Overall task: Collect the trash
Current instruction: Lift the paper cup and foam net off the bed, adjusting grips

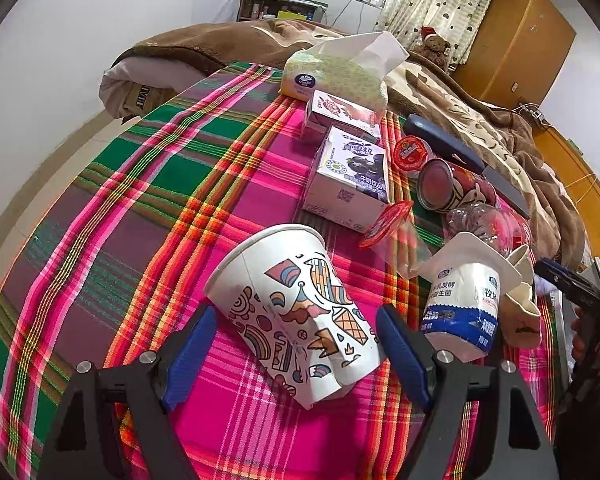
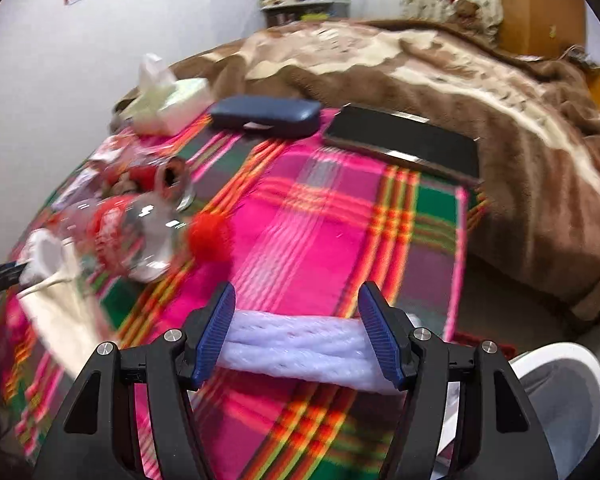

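While the left gripper (image 1: 296, 344) stands open around the tipped paper cup (image 1: 296, 312) on the plaid cloth (image 1: 140, 200), it should close gently on the crushed wall, as the right gripper (image 2: 298, 332) grips white foam netting (image 2: 296, 346).

The tissue pack (image 1: 334, 74) at the far end bears a blue oval badge reading "Vinda". The milk carton (image 1: 350, 178) nearer shows large Chinese characters, "真果粒", above pictured blueberries, with a QR code on its side. The yogurt cup (image 1: 462, 306) at right carries Chinese print, too small to read surely.
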### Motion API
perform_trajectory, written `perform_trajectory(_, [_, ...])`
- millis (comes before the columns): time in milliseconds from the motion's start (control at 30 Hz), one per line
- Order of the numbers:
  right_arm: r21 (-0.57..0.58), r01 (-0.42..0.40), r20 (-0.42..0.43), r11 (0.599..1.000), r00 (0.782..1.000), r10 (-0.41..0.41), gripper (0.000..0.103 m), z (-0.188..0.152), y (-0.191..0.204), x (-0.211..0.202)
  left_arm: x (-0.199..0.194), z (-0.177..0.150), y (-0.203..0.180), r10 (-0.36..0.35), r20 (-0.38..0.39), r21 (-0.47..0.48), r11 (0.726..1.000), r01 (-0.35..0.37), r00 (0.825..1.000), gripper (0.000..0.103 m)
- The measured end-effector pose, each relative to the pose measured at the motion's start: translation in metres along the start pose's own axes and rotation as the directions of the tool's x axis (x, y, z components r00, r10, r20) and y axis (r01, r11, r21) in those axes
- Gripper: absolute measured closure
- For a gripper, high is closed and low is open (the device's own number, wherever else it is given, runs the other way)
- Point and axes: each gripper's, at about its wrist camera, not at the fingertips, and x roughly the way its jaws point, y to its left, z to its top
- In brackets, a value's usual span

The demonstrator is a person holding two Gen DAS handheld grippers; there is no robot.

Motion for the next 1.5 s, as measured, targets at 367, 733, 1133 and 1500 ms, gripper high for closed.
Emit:
perform_trajectory(367, [0.041,-0.113,-0.004,0.993,0.994,0.113,0.038,-0.035,0.016,-0.023,0.002,0.002,-0.003,-0.008,0.005,-0.009,1.000,0.008,1.000,0.021])
perform_trajectory(733, [0.336,-0.128,0.186,0.933,0.980,0.068,0.038,-0.074,0.013,-0.073,0.001,-0.007,-0.015,-0.012,0.027,0.026,1.000,0.012,1.000,0.030])
perform_trajectory(1133, [0.494,-0.035,0.091,0.869,0.996,-0.011,0.038,-0.073,0.006,-0.023,0.001,-0.007,-0.018,-0.016,0.021,0.013,1.000,0.016,1.000,0.030])
perform_trajectory(1500, [0.377,0.093,0.082,0.922,0.988,-0.133,0.038,-0.060,0.035,-0.017,0.008,0.001,-0.020,-0.002,0.037,-0.013,1.000,0.002,0.999,0.026])
